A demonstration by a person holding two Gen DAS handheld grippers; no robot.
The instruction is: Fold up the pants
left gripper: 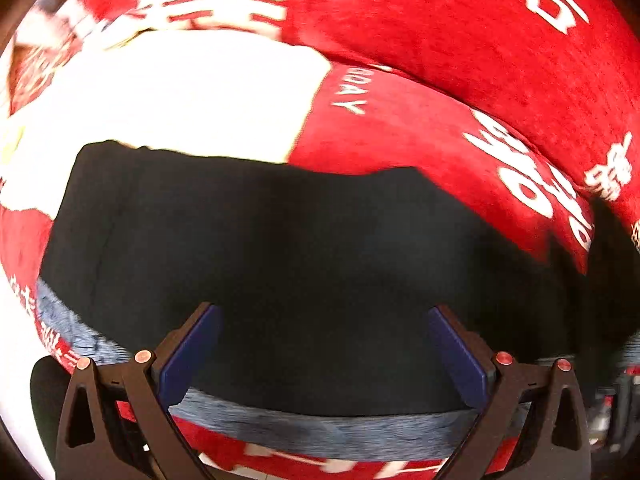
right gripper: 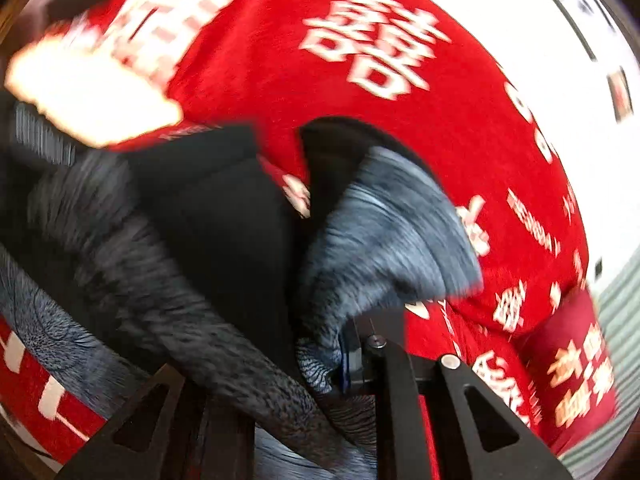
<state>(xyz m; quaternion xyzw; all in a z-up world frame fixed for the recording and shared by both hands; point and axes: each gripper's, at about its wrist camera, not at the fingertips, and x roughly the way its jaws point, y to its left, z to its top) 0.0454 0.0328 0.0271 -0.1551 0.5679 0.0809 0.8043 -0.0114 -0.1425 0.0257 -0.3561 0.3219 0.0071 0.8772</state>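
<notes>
Black pants (left gripper: 304,264) with a grey heathered waistband (left gripper: 320,432) lie spread on a red blanket (left gripper: 460,60) printed with white characters, a plain white patch (left gripper: 180,96) of the same covering showing just beyond the garment's far edge. The left gripper (left gripper: 324,316) hangs over the dark fabric with its blue-padded fingers (left gripper: 188,352) spread wide apart and nothing between them, the grey band running beneath them. Seen from the right wrist, the right gripper (right gripper: 344,364) is clenched on a bunched fold of the grey band, which fans upward and outward from the fingers; a second thick roll of grey-black fabric crosses the lower left of that view, over the gripper's black frame. The pants' black cloth (right gripper: 224,216) sits crumpled just left of the lifted fold. Both views are blurred, the right one heavily. A pale surface (right gripper: 580,80) edges the blanket at far right
</notes>
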